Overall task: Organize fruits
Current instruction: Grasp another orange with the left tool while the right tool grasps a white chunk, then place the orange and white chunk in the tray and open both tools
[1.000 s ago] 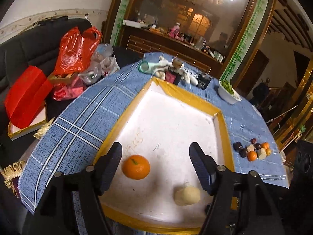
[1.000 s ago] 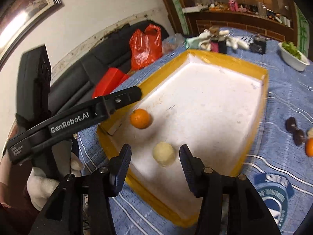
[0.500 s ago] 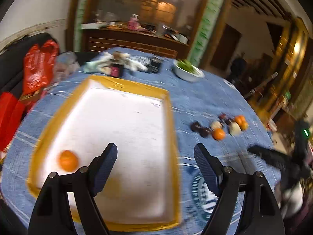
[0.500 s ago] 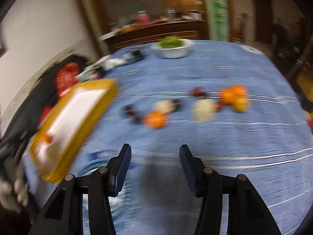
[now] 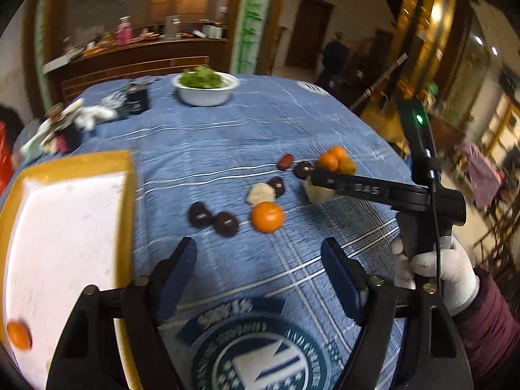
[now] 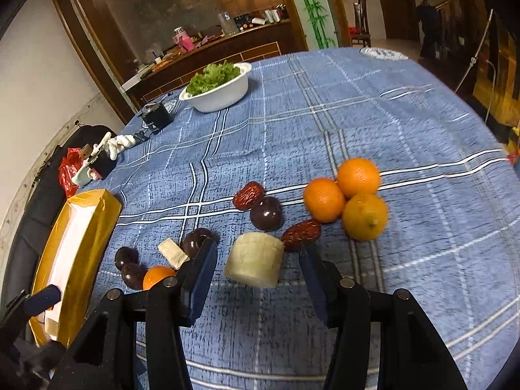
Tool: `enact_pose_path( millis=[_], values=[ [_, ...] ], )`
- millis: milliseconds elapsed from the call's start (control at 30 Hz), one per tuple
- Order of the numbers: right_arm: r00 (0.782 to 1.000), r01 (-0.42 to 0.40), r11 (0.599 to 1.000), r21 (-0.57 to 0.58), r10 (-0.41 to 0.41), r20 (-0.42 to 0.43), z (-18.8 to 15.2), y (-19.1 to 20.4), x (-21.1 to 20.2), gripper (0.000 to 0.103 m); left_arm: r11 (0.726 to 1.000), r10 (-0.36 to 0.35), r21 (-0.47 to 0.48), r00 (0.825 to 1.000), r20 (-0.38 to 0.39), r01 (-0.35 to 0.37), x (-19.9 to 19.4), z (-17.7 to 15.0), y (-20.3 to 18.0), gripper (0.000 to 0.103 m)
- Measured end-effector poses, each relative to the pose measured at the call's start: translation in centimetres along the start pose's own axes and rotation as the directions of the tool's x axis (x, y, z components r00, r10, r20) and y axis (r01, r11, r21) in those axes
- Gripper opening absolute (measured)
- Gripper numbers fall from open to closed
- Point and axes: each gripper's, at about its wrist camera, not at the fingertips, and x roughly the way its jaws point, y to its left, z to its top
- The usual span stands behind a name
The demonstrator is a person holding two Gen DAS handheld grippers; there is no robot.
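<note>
Right tongs (image 6: 256,271): jaws spread, straddling the pale cut chunk (image 6: 254,259) at lower centre of the right wrist view. The chunk sits between the fingers, not yet clamped; a gap shows on each side. Judgement: this chunk is the next pick.

Left tongs (image 5: 260,274): jaws wide apart, holding nothing, hovering over bare blue cloth of the desk (image 5: 292,123). A lone orange (image 5: 267,216) lies just ahead of them, centre frame, so it is probably their next target.

Loose fruit lies in a band across the cloth: three oranges (image 6: 349,196) touching each other at right, dark plums (image 6: 266,213) and red dates (image 6: 248,195) mid-frame.

Yellow-rimmed tray (image 5: 125,175) at left edge of the left wrist view already holds one orange (image 5: 19,334), lower left. Judgement: the tray is the collection point; most fruit is not yet moved.
</note>
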Motion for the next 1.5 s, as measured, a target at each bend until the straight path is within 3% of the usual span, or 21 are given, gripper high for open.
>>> enact_pose_path(
  millis=[100, 133, 167, 433, 500, 533, 567, 633, 733, 800, 867, 1100, 1133, 1167, 1200, 1500],
  values=[
    [1.0, -0.018, 1.0, 0.006, 0.018, 0.008, -0.1, -0.2, 0.6, 0.056, 0.998, 0.009, 0.055, 1.0, -0.03, -0.008, 2.3, 1.0, -1.2, 0.069],
    [1.0, -0.017, 1.0, 0.004, 0.017, 0.005, -0.1, -0.1, 0.8, 0.052, 0.998, 0.011, 0.067, 0.999, -0.039, -0.009, 3.1, 1.3, -1.5, 0.066],
    [1.0, -0.015, 1.0, -0.003, 0.015, 0.009, -0.1, -0.1, 0.8, 0.04, 0.997, 0.014, 0.081, 0.999, -0.049, -0.01, 4.1, 1.7, -1.8, 0.063],
    [0.999, -0.052, 0.999, 0.003, 0.052, 0.015, -0.3, -0.5, 0.3, 0.036, 0.975, 0.08, 0.218, 0.989, -0.122, -0.052, 9.1, 2.2, -3.3, 0.061],
    [0.997, -0.072, 0.997, 0.009, 0.072, 0.023, -0.2, -0.5, -0.1, 0.031, 0.962, 0.135, 0.254, 0.983, -0.125, -0.1, 10.0, 1.7, -3.7, 0.051],
    [0.997, -0.08, 0.997, 0.01, 0.079, 0.026, -0.2, -0.5, -0.2, 0.029, 0.956, 0.163, 0.265, 0.98, -0.113, -0.129, 10.1, 1.7, -3.6, 0.039],
    [0.996, -0.083, 0.996, 0.007, 0.083, 0.028, -0.2, -0.5, -0.3, 0.028, 0.951, 0.188, 0.269, 0.977, -0.101, -0.155, 10.0, 1.7, -3.5, 0.033],
    [0.995, -0.092, 0.996, 0.01, 0.092, 0.027, -0.2, -0.6, -0.3, 0.028, 0.968, 0.145, 0.224, 0.983, -0.115, -0.117, 9.6, 1.9, -2.8, 0.033],
    [0.989, -0.144, 0.988, 0.048, 0.143, 0.032, -0.2, -1.4, -0.3, 0.029, 0.974, 0.147, 0.188, 0.985, -0.087, -0.129, 8.2, 2.0, -2.2, 0.033],
    [0.989, -0.148, 0.986, 0.072, 0.146, 0.029, -0.1, -1.8, -0.2, 0.038, 0.981, 0.129, 0.156, 0.989, -0.075, -0.116, 7.2, 1.8, -1.9, 0.033],
    [0.99, -0.141, 0.987, 0.078, 0.139, 0.031, -0.2, -1.8, 0.0, 0.058, 0.986, 0.116, 0.125, 0.991, -0.063, -0.107, 6.2, 1.6, -1.4, 0.033],
    [0.995, -0.099, 0.995, -0.018, 0.099, -0.001, -0.5, 0.4, 1.4, 0.057, 0.996, 0.086, -0.002, 0.996, -0.027, -0.086, 2.8, 0.6, 0.7, 0.033],
    [0.996, -0.093, 0.995, -0.029, 0.093, -0.005, -0.5, 0.6, 1.5, 0.053, 0.996, 0.086, -0.018, 0.996, -0.024, -0.086, 2.5, 0.5, 1.0, 0.033],
    [0.997, -0.08, 0.996, -0.036, 0.08, -0.004, -0.6, 0.7, 1.5, 0.04, 0.995, 0.091, -0.038, 0.996, -0.02, -0.092, 2.1, 0.3, 1.3, 0.033],
    [0.997, -0.073, 0.997, -0.038, 0.073, -0.004, -0.6, 0.7, 1.6, 0.038, 0.994, 0.095, -0.049, 0.995, -0.018, -0.096, 1.8, 0.2, 1.6, 0.033],
    [0.998, -0.037, 0.997, -0.065, 0.04, 0.045, -1.3, 2.0, -0.9, 0.037, 0.982, 0.133, -0.144, 0.989, 0.057, -0.124, -3.5, -1.3, 5.7, 0.033]
  ],
)
